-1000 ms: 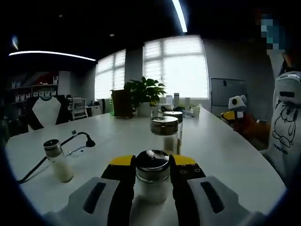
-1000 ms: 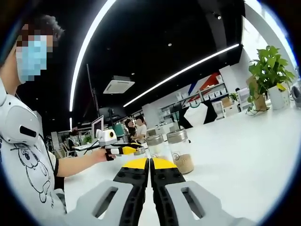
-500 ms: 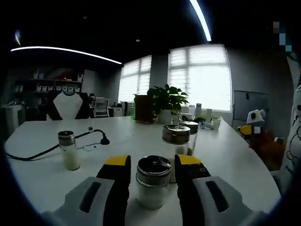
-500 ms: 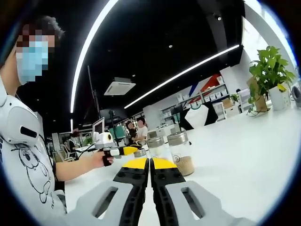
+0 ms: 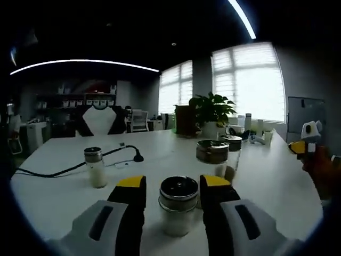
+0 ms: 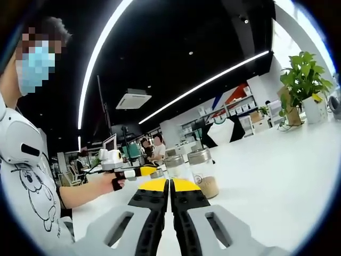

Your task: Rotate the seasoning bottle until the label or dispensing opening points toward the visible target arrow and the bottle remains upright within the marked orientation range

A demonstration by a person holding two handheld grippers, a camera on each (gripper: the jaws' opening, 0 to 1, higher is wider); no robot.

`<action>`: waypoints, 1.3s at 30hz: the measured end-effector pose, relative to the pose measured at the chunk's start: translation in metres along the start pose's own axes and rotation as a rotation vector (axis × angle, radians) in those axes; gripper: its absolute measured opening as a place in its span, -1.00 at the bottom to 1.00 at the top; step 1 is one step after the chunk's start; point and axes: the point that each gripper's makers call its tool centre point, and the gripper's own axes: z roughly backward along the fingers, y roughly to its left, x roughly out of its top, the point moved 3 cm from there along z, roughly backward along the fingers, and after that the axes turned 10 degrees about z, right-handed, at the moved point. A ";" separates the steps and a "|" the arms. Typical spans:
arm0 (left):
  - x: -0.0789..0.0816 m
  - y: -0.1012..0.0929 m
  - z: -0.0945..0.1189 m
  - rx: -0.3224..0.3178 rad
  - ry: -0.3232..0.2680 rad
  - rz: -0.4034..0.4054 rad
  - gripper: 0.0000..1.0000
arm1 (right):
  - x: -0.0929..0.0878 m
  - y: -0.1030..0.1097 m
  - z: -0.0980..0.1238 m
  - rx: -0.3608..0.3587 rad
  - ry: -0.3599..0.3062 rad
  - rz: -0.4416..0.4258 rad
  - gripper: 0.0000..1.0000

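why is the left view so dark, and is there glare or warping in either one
Left gripper view: backlit by the bright windows, so the bottle between the jaws and the table look dim. Right gripper view: brighter, with the window side blown out behind the plant. Both: fisheye bends the ceiling light strips into curves.

L gripper (image 5: 171, 186) apart, R gripper (image 6: 170, 185) closed

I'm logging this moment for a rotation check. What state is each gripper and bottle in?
left gripper: open, jaws flanking the nearest bottle with a gap on each side.
right gripper: shut, holding nothing.
nearest seasoning bottle: upright, capped, white contents.
small bottle: upright, capped, standing apart beside the cable.
brown-filled bottle: upright, capped, partly filled.
clear bottle beside it: upright, capped.
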 end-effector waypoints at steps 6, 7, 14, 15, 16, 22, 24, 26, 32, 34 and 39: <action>-0.004 -0.005 -0.001 0.007 -0.010 0.040 -0.17 | 0.002 0.002 -0.001 -0.001 0.008 0.018 -1.00; -0.005 -0.006 -0.001 0.004 -0.008 0.043 -0.17 | 0.002 0.002 -0.001 -0.003 0.008 0.021 -1.00; -0.002 -0.006 -0.002 0.001 -0.021 -0.005 -0.25 | 0.001 0.002 -0.001 -0.006 0.017 0.026 -1.00; -0.002 -0.010 -0.002 -0.031 -0.015 -0.013 -0.34 | 0.001 0.002 0.000 -0.007 0.019 0.026 -1.00; -0.002 -0.012 -0.001 -0.032 -0.016 -0.014 -0.39 | 0.001 0.001 0.000 -0.009 0.018 0.025 -1.00; 0.000 0.000 -0.003 -0.048 -0.006 -0.009 -0.41 | 0.003 0.002 -0.001 -0.008 0.012 0.026 -1.00; 0.002 0.006 -0.004 -0.054 -0.004 -0.006 -0.42 | 0.003 0.003 -0.001 -0.005 0.014 0.028 -1.00; 0.002 0.010 -0.005 -0.060 -0.003 -0.005 -0.42 | 0.003 0.003 -0.002 -0.004 0.016 0.028 -1.00; 0.003 0.013 -0.006 -0.101 0.007 0.003 -0.43 | 0.003 0.003 -0.002 -0.004 0.020 0.028 -1.00; 0.003 0.011 -0.006 -0.126 0.021 -0.007 -0.43 | 0.004 0.003 -0.002 -0.003 0.018 0.029 -1.00; 0.004 0.013 -0.008 -0.206 0.046 0.013 -0.44 | 0.004 0.003 -0.002 -0.005 0.023 0.029 -1.00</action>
